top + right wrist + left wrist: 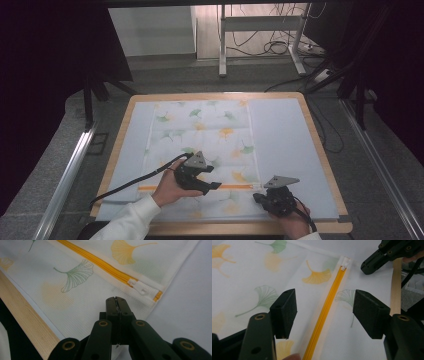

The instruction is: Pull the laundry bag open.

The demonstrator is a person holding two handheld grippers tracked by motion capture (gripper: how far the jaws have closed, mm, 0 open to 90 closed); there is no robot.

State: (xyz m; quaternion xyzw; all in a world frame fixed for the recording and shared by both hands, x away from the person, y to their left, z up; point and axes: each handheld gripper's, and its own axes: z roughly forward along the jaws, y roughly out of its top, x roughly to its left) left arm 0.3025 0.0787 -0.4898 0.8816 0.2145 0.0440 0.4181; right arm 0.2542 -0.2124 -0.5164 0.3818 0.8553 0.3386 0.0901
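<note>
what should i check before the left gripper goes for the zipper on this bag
1. Left gripper jaws open, orange zipper running between them, untouched: ok.
2. White slider at the zipper's end, in plain sight: ok.
3. Right gripper shut near the bag corner; whether it pinches fabric: cannot tell.
4. Bag flat on the table: ok.
5. Left gripper lined up on the slider: not ok, it sits farther along the zipper.

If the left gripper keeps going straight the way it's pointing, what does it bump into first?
Probably the white zipper pull at the end of the orange zipper, which runs between the open left gripper jaws. Just past it sits the shut right gripper. Depth is hard to judge.
</note>
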